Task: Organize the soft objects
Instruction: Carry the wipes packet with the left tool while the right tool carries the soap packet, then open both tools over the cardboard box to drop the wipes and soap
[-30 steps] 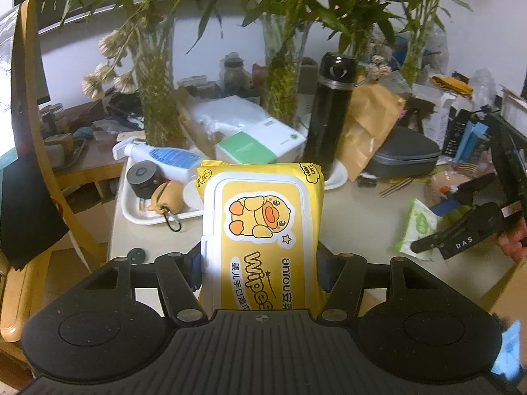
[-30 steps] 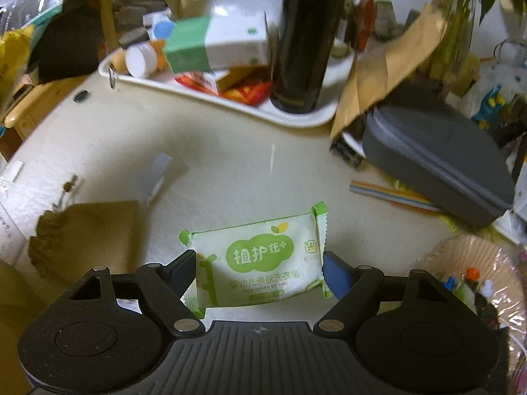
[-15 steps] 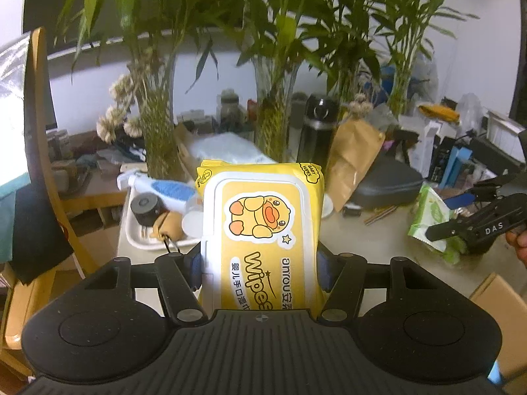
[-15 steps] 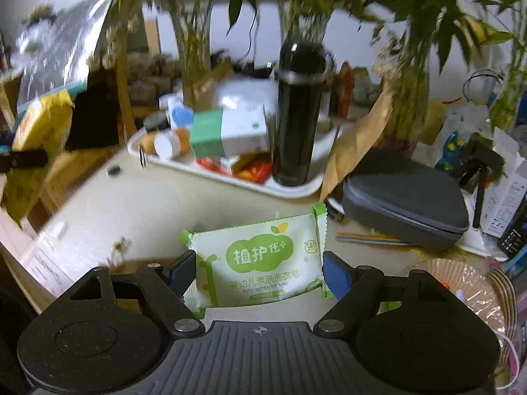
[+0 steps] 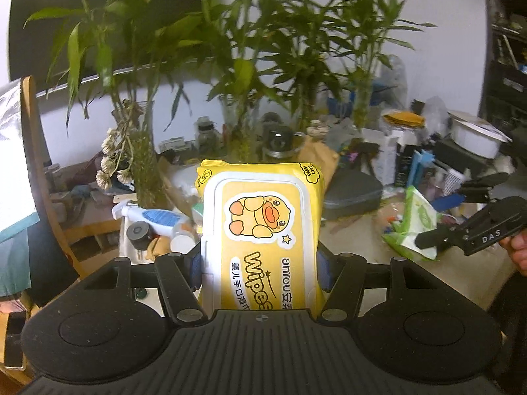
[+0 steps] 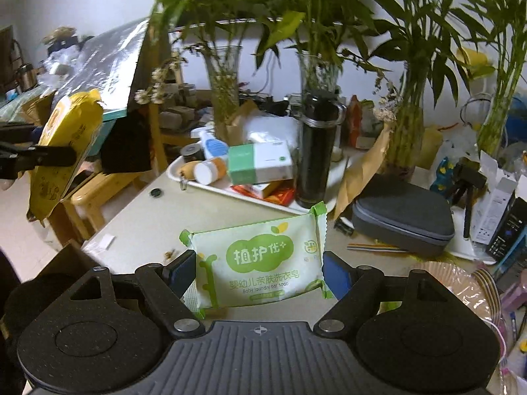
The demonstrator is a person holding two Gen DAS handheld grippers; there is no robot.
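A yellow baby-wipes pack with a duck picture stands upright between the fingers of my left gripper, which is shut on its sides and holds it in the air. My right gripper is shut on a green and white baby laundry soap packet, held above the beige table. The left wrist view shows the right gripper at the right edge with the green packet. At the left edge of the right wrist view the wipes pack hangs beside the table.
A white tray holds a green and white box, bottles and a black flask. A grey zip case and a brown paper bag lie to the right. Glass vases of bamboo line the back. A wooden chair stands left of the table.
Both grippers have risen with their packs still held. The table and tray sit lower in both views and more of the plants shows. The right gripper's view has tilted upward.
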